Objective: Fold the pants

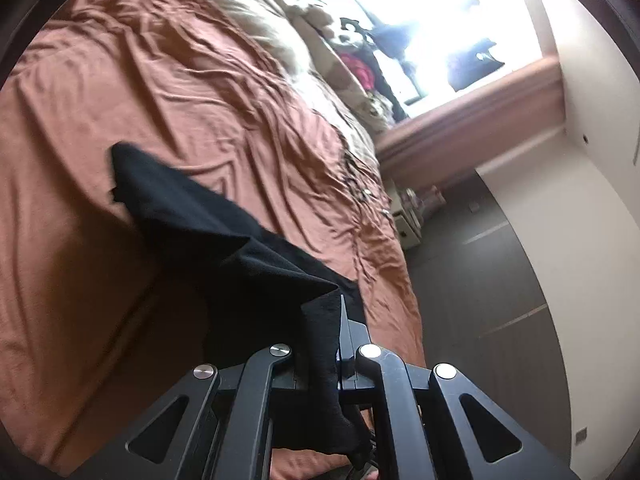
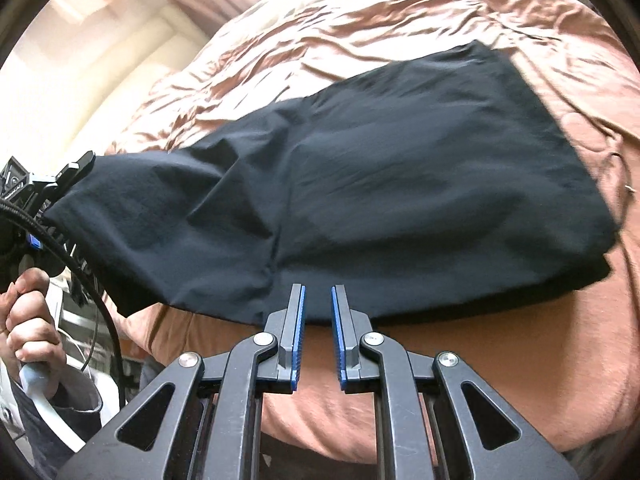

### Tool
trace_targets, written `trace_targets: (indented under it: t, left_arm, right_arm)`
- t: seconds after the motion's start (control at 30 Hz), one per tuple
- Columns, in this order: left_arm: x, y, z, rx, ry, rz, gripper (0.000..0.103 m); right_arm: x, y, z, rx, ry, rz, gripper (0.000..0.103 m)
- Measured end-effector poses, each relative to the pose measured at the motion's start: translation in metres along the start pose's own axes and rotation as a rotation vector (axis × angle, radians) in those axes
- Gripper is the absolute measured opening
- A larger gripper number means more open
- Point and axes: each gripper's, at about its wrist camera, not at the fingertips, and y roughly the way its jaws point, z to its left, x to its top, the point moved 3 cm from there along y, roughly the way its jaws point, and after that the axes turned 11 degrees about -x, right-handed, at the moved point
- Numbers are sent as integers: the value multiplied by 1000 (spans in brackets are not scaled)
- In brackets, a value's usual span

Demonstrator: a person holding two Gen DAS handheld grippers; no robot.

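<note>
Left gripper point(image 1: 340, 344) pinches black pants point(image 1: 208, 216) over bed point(image 1: 120, 80).

A bed point(image 2: 460, 20) is covered by a wrinkled rust-brown sheet point(image 1: 140, 100). Black pants point(image 2: 400, 180) are laid across the sheet; one end is lifted off it. Beige bedding point(image 1: 256, 28) is seen at the far end of the bed, beside the sheet.

You are working in a home bedroom; a wide bed point(image 1: 120, 92) with a rumpled rust-brown cover fills most of what you see; pillows point(image 1: 280, 40) lie at its head; beyond the pillows a bright window point(image 1: 460, 8) glares; dark flooring point(image 1: 480, 264) runs beside the bed.
</note>
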Motion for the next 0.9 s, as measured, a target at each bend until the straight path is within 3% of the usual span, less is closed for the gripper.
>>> trace_targets:
  t: [0.47,0.9]
  left_arm:
    - [-12,94,-58,-29,118,172,6]
    - [-60,200,-75,-4,217,405,6]
  right_arm:
    - [-16,-46,-59,17,131,-78,10]
    - [-30,-75,-107,-14,236,-105,10]
